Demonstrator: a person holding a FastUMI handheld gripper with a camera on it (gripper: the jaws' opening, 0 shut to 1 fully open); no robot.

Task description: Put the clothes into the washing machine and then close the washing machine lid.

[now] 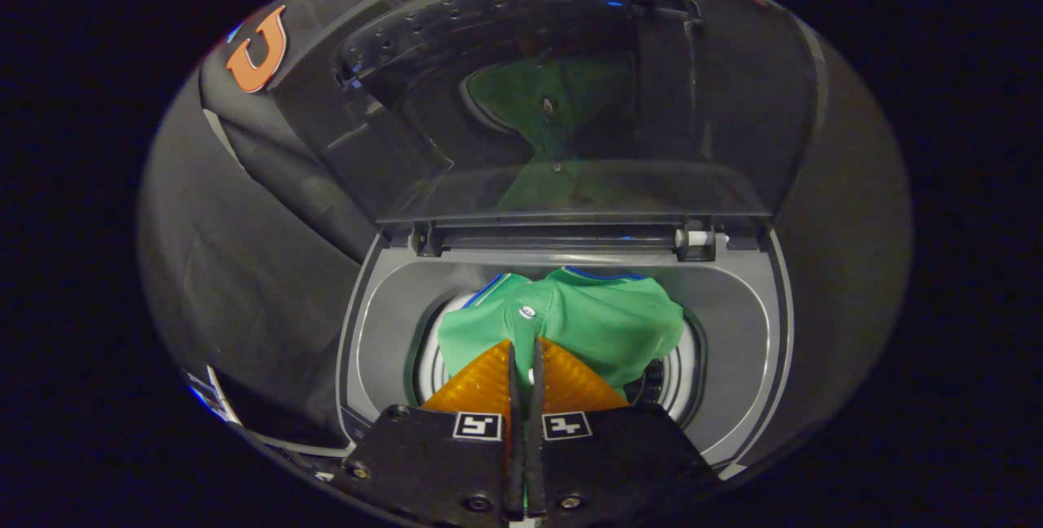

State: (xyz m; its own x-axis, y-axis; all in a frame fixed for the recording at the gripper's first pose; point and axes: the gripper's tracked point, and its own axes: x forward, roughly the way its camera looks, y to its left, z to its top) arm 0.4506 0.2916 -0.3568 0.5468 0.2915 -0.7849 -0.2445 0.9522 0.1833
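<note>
Nearest the lens sit the jaws [525,349] — two orange ribbed wedge pads on black blocks with square markers — drawn almost together, with a sliver of green cloth visible in the narrow slit between them; they look clamped on that fabric. Gripped there is the green collared shirt with blue trim and a white button [607,320], bunched up and hanging over the round drum opening [680,381] of the grey top-loading washing machine [379,324]. From the fingers, the shirt spreads toward 12 and 2 o'clock, while bare grey rim lies at 9 o'clock and again at 3 o'clock. Beyond, at 12 o'clock, the dark translucent hinged lid [562,88] stands upright and open — its glossy panel mirrors the green cloth. Two hinges hold it along the back edge.
</note>
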